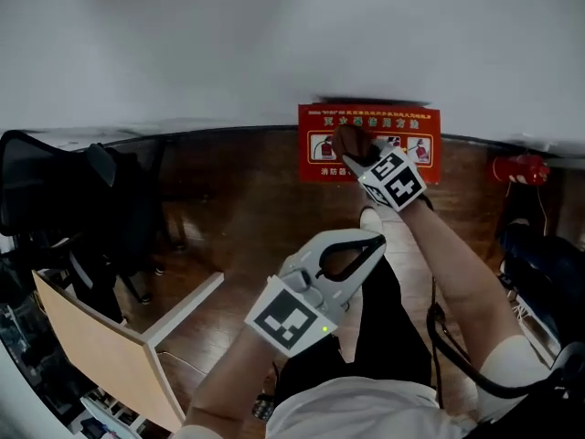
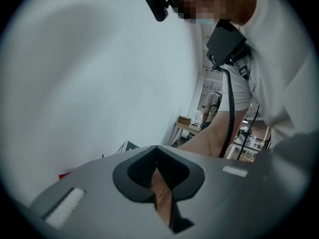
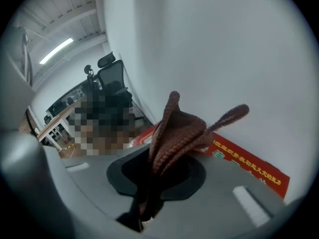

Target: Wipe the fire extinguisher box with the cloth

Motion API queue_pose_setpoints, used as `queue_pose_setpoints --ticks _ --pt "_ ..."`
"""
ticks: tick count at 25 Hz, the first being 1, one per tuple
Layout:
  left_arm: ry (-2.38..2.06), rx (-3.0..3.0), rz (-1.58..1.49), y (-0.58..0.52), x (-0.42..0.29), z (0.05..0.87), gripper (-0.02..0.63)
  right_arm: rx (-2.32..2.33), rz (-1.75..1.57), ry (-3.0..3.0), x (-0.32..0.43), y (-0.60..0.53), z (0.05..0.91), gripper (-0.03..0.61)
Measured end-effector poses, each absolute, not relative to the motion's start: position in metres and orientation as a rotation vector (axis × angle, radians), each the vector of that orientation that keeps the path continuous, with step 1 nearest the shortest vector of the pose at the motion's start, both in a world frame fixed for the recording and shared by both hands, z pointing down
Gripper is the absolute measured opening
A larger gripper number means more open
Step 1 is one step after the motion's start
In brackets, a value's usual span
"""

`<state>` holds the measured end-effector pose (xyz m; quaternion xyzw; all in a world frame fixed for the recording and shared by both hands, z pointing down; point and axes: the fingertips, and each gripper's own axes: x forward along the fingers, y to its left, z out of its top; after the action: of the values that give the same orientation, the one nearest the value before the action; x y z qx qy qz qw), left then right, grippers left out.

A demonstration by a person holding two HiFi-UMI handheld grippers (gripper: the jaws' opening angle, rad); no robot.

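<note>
The red fire extinguisher box stands against the foot of the white wall, its front covered in printed panels. My right gripper is shut on a brown knitted cloth and holds it against the middle of the box front. In the right gripper view the cloth sticks up bunched out of the shut jaws of the right gripper, with the red box just behind it. My left gripper hangs back near my body over the wooden floor, shut on nothing; it touches neither box nor cloth.
A black office chair stands at the left, with a light wooden desk panel in front of it. A red extinguisher lies by the wall at the right, above a dark bag. A cable runs along my right arm.
</note>
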<state>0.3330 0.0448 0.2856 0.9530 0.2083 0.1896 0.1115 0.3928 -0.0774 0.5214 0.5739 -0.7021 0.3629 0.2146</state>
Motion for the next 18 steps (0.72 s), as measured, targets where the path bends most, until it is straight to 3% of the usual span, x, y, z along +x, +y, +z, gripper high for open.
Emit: queue_pose_setpoints --ticks 11,18 --pt "0.839 2.706 0.615 0.084 0.402 0.342 0.000 1.770 1.147 -1.771 0.518 0.030 0.571 0.054" --pt "0.997 2.665 0.652 0.106 0.426 0.351 0.000 1.912 1.245 -1.745 0.544 0.079 0.578 0.054"
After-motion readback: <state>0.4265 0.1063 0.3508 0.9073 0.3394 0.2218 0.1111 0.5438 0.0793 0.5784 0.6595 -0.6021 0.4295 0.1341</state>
